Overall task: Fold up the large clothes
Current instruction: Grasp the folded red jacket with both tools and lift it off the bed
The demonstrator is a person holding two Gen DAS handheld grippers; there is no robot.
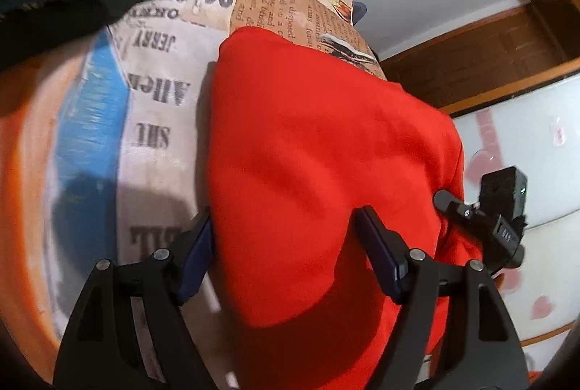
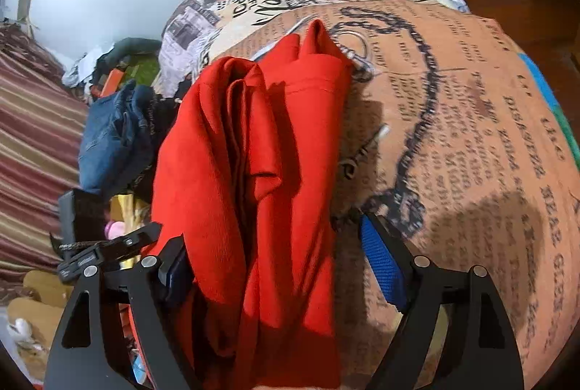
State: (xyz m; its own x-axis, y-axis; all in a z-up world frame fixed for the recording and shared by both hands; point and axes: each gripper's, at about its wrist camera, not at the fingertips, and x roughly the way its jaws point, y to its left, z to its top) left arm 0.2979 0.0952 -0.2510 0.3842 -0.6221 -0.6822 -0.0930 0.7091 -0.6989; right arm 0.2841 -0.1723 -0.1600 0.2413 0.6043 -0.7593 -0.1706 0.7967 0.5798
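red garment (image 1: 308, 143): matt woven cloth, fine twill ribbing, soft folds
bed cover (image 2: 471, 121): printed newspaper-pattern fabric, matt, lightly wrinkled
fingers (image 2: 384, 263): matt black plastic arms, blue textured pads, bright metal pins
blue jeans (image 2: 108, 132): denim, dull
wood trim (image 1: 482, 63): brown, smooth, slightly glossy

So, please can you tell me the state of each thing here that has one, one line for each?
red garment: lying on the bed, partly folded, bunched in ridges at one end.
left tongs: open, straddling the red cloth, not clamped.
right tongs: open, red cloth between the fingers, not clamped.
newspaper-print bed cover: spread out under the garment.
blue jeans: crumpled in a heap beside the bed.
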